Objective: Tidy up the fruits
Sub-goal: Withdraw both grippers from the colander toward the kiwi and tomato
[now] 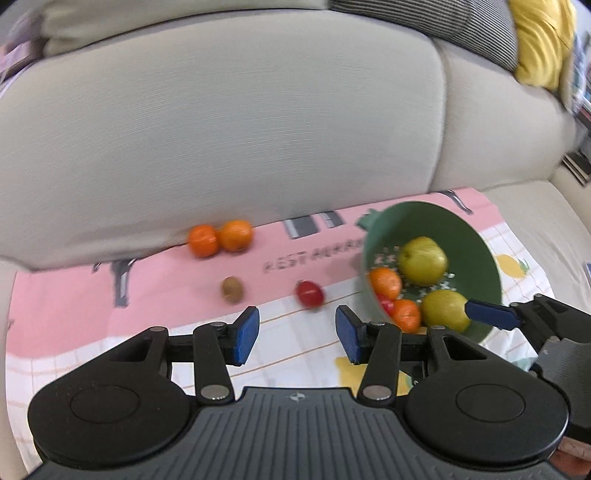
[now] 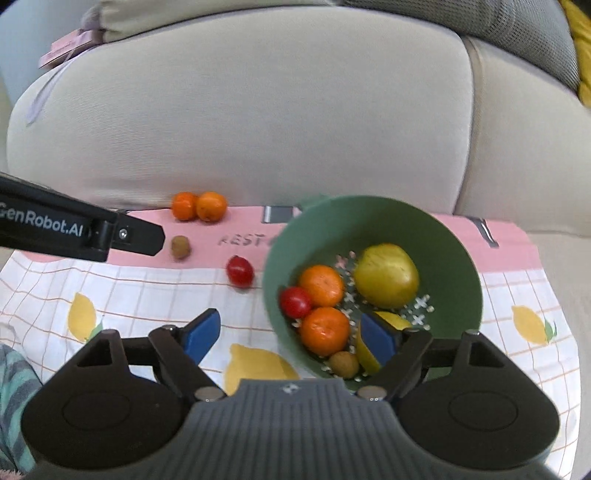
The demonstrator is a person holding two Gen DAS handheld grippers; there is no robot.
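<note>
A beige sofa (image 1: 221,129) carries striped (image 1: 443,22) and yellow cushions (image 1: 539,40).

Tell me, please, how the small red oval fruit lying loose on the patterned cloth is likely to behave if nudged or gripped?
The small red oval fruit looks smooth and rounded, so a nudge would probably roll it across the flat patterned cloth. Its glossy skin may slip between flat pads. It sits apart from the other fruit, so approach seems easy.

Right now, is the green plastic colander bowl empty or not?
Not empty: the green plastic colander bowl holds pears, oranges, a red fruit and a small brown one.
</note>
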